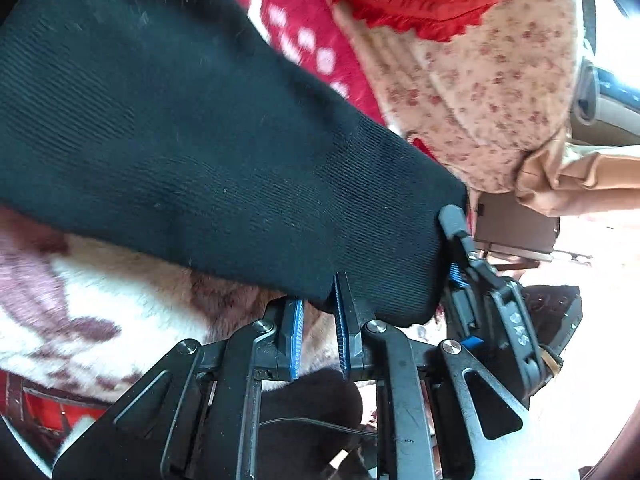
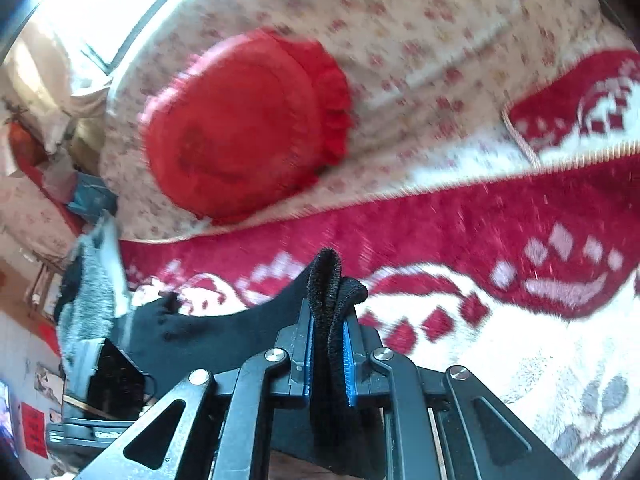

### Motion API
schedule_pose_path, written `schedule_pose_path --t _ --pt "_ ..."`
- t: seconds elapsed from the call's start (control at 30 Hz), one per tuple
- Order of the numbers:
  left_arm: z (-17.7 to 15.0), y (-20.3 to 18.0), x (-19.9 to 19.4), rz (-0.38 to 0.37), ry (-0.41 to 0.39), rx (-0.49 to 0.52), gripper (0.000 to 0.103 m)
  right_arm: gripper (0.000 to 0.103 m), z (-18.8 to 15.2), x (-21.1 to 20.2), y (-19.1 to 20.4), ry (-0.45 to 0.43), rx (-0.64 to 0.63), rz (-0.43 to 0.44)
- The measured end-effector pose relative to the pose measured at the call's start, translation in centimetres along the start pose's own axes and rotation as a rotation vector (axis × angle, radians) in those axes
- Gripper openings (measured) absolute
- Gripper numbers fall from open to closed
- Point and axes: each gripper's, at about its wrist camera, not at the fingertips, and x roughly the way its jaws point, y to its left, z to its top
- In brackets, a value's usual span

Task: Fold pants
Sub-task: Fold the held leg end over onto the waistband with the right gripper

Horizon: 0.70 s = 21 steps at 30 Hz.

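The black pants [image 1: 192, 128] stretch across the left wrist view, held up over a red and white patterned blanket [image 1: 92, 312]. My left gripper [image 1: 320, 320] has its blue-padded jaws close together at the pants' lower edge; the cloth sits at the pad tips. My right gripper [image 1: 464, 256] shows there too, clamped on the pants' corner. In the right wrist view my right gripper [image 2: 328, 344] is shut on a bunched fold of the pants [image 2: 330, 280], which trail off to the left.
A red round frilled cushion [image 2: 244, 128] lies on a floral sheet [image 2: 440, 32] beyond the blanket [image 2: 480, 232]. A brown cloth [image 1: 580, 184] and a dark box [image 1: 516, 232] sit at the right in the left wrist view.
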Motion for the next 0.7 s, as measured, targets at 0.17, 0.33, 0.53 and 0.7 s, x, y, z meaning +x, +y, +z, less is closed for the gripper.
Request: schedule_pose_path --t 0.17,0.33,0.53,0.7 --pt "0.6 1.0 -5.2 -0.052 -0.04 -0.009 0.013 0.011 0.7 -1.9 6.5 -0.029 -0.102 0.081" --pt "2.0 4.5 -11.3 -0.066 -0.113 -0.051 0.013 0.011 0.6 0.1 13.1 0.001 -0.186 0.168" --pt "3.9 9.7 -18.2 -0.012 -0.265 -0.089 0.012 0.011 -1.1 7.5 20.6 0.122 -0.249 0.239" --pt "5.1 11.9 -20.8 0.089 -0.326 -0.084 0.013 0.015 -4.0 16.6 22.6 0.286 -0.176 0.244"
